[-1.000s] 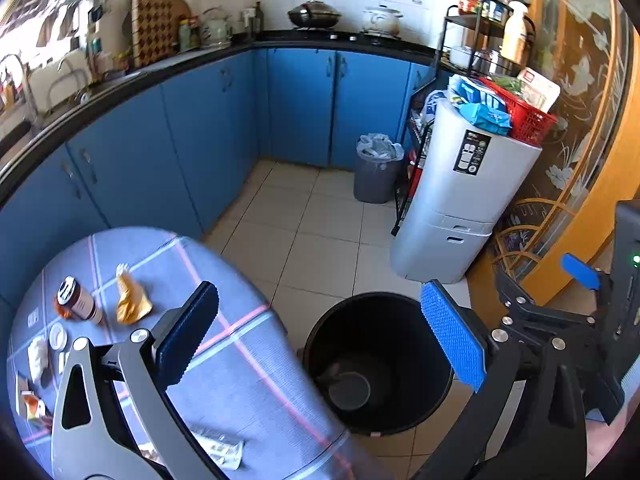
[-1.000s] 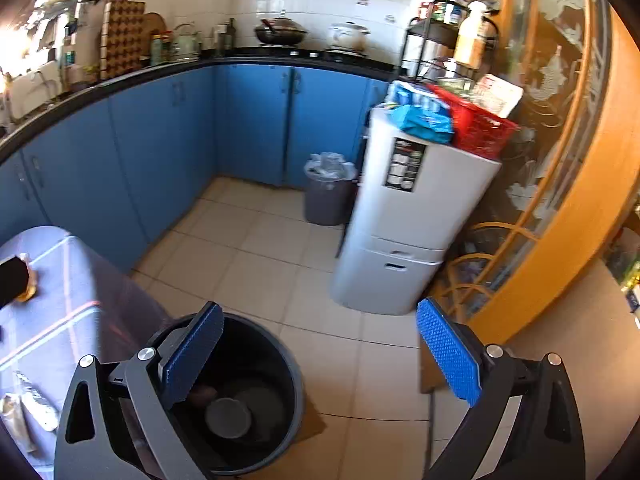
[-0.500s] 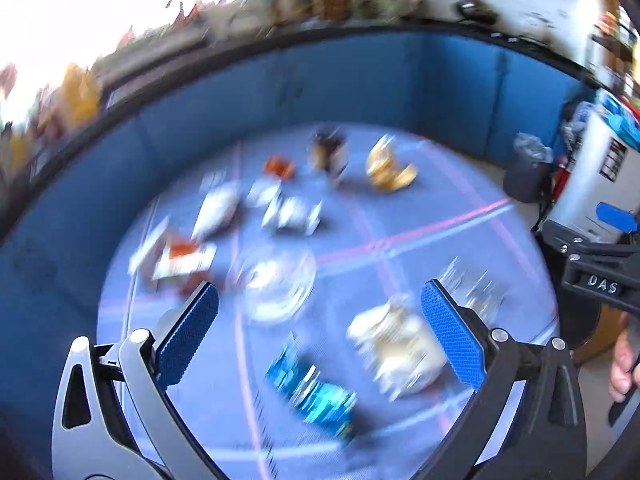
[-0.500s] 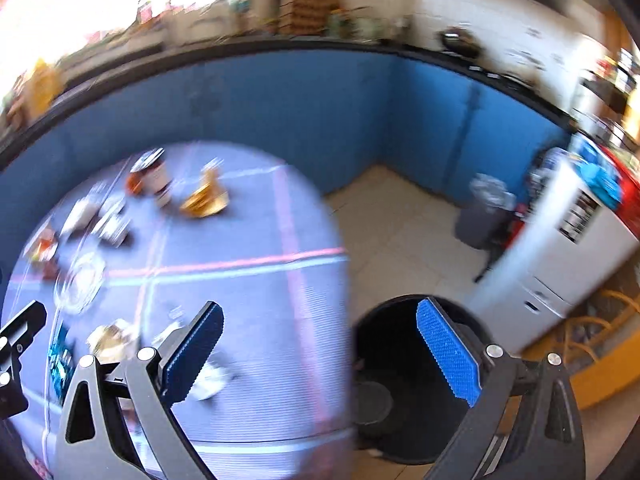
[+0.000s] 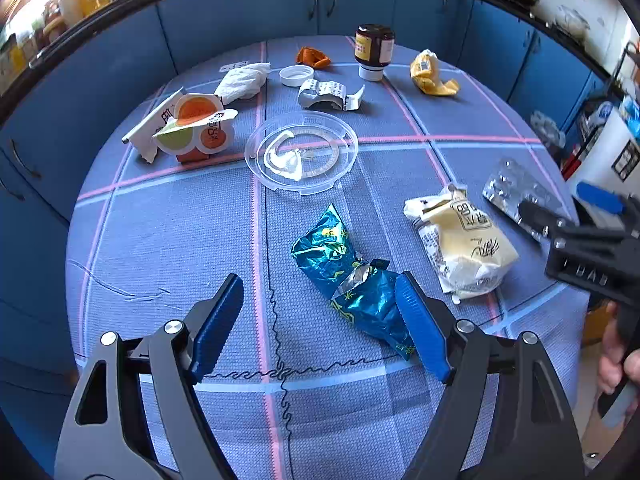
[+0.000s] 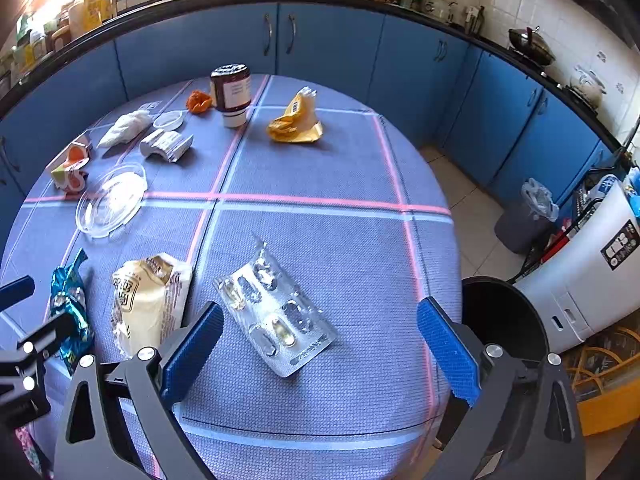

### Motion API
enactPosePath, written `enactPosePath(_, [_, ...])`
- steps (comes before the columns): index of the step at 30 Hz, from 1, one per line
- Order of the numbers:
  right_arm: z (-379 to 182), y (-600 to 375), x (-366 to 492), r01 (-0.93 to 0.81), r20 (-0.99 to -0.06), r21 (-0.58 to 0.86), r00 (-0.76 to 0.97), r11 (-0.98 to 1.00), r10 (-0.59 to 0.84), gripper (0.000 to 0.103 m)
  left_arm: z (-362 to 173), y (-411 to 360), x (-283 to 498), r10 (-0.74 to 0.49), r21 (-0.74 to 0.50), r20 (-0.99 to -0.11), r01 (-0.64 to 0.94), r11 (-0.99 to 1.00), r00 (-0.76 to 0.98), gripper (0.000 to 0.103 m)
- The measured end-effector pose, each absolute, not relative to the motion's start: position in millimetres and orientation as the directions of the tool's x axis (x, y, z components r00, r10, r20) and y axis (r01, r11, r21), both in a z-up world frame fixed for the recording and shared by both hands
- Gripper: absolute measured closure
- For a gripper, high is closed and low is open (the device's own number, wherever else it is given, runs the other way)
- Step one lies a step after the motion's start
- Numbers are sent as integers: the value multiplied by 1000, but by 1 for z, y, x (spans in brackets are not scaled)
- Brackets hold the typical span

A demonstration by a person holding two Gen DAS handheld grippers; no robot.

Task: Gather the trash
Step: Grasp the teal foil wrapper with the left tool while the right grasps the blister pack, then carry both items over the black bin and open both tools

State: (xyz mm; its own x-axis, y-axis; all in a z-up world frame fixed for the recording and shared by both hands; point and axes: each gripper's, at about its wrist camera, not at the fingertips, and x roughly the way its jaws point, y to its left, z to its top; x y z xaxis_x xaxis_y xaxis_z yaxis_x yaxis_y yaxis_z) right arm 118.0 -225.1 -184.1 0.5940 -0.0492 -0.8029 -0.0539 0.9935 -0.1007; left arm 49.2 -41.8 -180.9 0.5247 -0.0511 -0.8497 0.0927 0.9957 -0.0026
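- left wrist view: my left hand-held gripper [image 5: 320, 320] hangs over the surface [image 5: 168, 232] with its jaws apart; they have just been closing in, and the near end of the teal foil wrapper [image 5: 348, 276] lies against the inner face of the right-side finger, while the other finger is clear of it.
- just beyond that wrapper, to the right, lies a cream snack bag [image 5: 464, 248], and past it the silver blister pack [image 5: 516, 196].
- my right hand-held gripper [image 5: 568, 216] shows at the right edge of this view, above the blister pack.
- right wrist view: my right hand-held gripper [image 6: 320, 344] stands spread wide over the blister pack [image 6: 276, 316], neither pad touching it.
- the black trash bin [image 6: 504, 320] stands on the floor just past the edge of the surface, to the right.
- farther out on the surface: a clear plastic lid [image 5: 304, 152], a crumpled grey-white wrapper [image 5: 328, 94], a white cap [image 5: 296, 75], a white tissue [image 5: 244, 80], an orange-printed carton [image 5: 192, 128], a dark jar [image 5: 374, 50] standing upside down, an orange scrap [image 5: 312, 57] and a yellow wrapper [image 5: 430, 74].
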Motion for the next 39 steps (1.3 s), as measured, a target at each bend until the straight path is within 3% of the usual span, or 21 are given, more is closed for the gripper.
enactPosePath(2, [-186, -224, 119, -63, -803, -101, 595, 993, -44, 14, -182, -44, 50, -40, 10, -844, 90, 996, 535, 28])
enactPosePath(3, [-187, -223, 119, -70, -805, -96, 593, 993, -36, 26, -183, -45, 51, -42, 8, -845, 92, 996, 533, 32])
enactPosePath(6, [-192, -223, 124, -87, -827, -65, 562, 994, -5, 52, -184, -49, 53, -57, -3, -844, 102, 995, 533, 47])
enactPosePath(9, [-193, -224, 126, -89, -829, -35, 559, 995, 21, 59, -183, -49, 56, -59, -6, -843, 100, 995, 535, 65])
enactPosePath(10, [-193, -223, 125, -94, -826, -34, 563, 995, 24, 61, -183, -49, 57, -60, -9, -842, 98, 995, 536, 66])
enactPosePath(11, [-192, -222, 125, -102, -823, -33, 567, 994, 31, 73, -183, -48, 58, -58, -8, -841, 96, 995, 537, 66])
enactPosePath(14, [-189, -221, 126, -117, -819, -21, 571, 993, 50, 97, -182, -46, 59, -61, -15, -838, 89, 996, 542, 69])
enactPosePath(25, [-168, -232, 121, -89, -782, -23, 622, 996, 38, 97, -151, -56, 65, -75, 8, -778, 129, 992, 624, 73])
enactPosePath(39, [-129, -329, 103, 146, -725, -52, 675, 988, -138, 97, -101, -173, 89, -211, 78, -687, 360, 930, 695, 73])
